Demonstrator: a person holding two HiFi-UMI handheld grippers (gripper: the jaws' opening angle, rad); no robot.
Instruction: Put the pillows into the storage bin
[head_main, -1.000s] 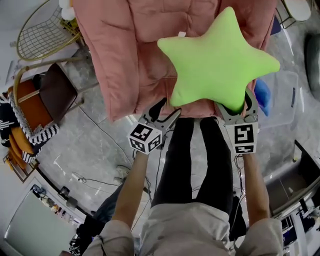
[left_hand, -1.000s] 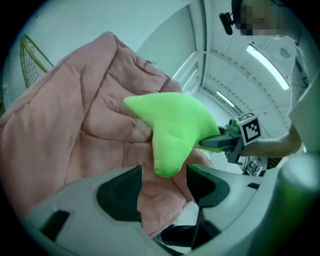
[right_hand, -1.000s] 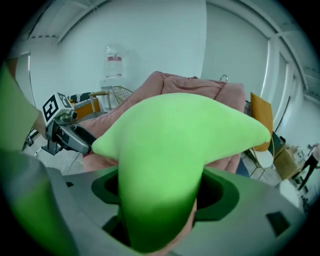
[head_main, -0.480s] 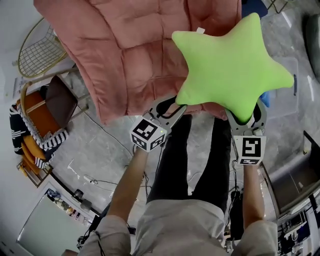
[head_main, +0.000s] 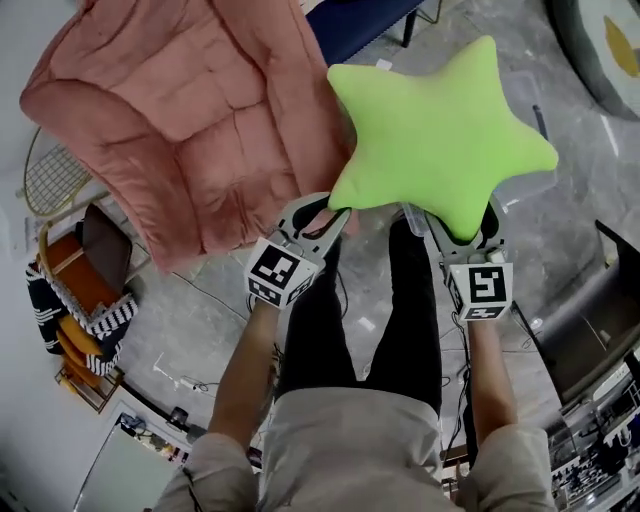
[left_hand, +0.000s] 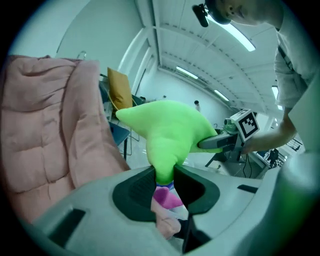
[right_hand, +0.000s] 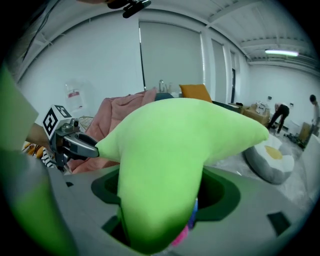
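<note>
Carrying step in hand: star pillow (head_main: 440, 130) aloft right of pink quilt (head_main: 190, 120), right tool (head_main: 462, 225) clamped on its near point, left tool (head_main: 318, 215) with jaws closing on its left point; next, probably finding the bin and lowering it in.
</note>
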